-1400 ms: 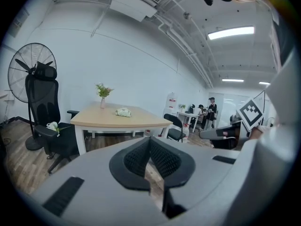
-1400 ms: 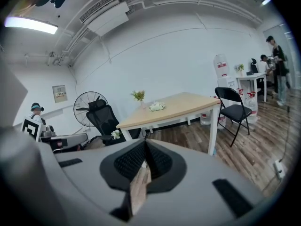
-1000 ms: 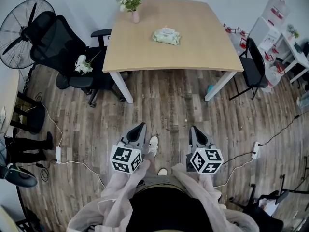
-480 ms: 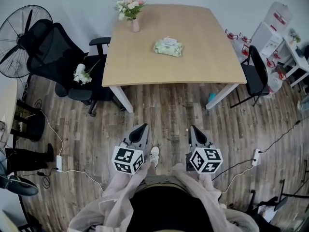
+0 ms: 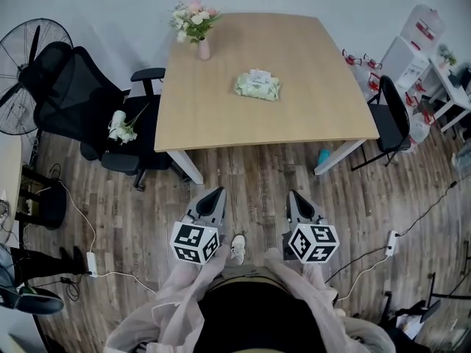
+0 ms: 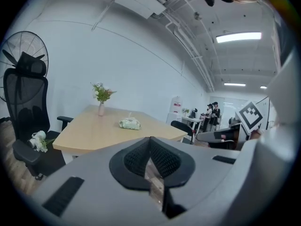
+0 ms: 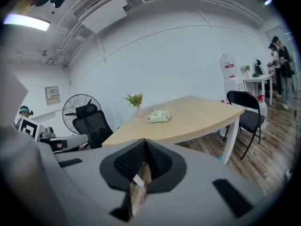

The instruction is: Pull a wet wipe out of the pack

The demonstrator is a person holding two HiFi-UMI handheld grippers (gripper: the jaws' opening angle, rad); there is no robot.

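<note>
We hold both tongs low in the frame, side by side and apart, over the wooden floor [image 5: 257, 171]. The left gripper [image 5: 215, 192], at lower centre-left, has its jaws pressed together at the tips with nothing between them. The right gripper [image 5: 294, 195], at lower centre-right, is pressed together too and carries nothing. Both point toward the top of the frame, where the table [image 5: 213, 116] stands well apart from them.

The wet wipe pack [image 5: 257, 85] lies flat on the tabletop, in the upper centre of the frame, a little right of the table's middle. It is pale green and lies alone. At the table's upper left corner stands a pink vase of flowers [image 5: 197, 28].

Left of the table is a black office chair [image 5: 73, 98] with a white flower bunch [image 5: 120, 126] on its seat. A standing fan [image 5: 26, 57] is at the far left edge, and a smaller black chair [image 5: 390, 120] is at the right.
</note>
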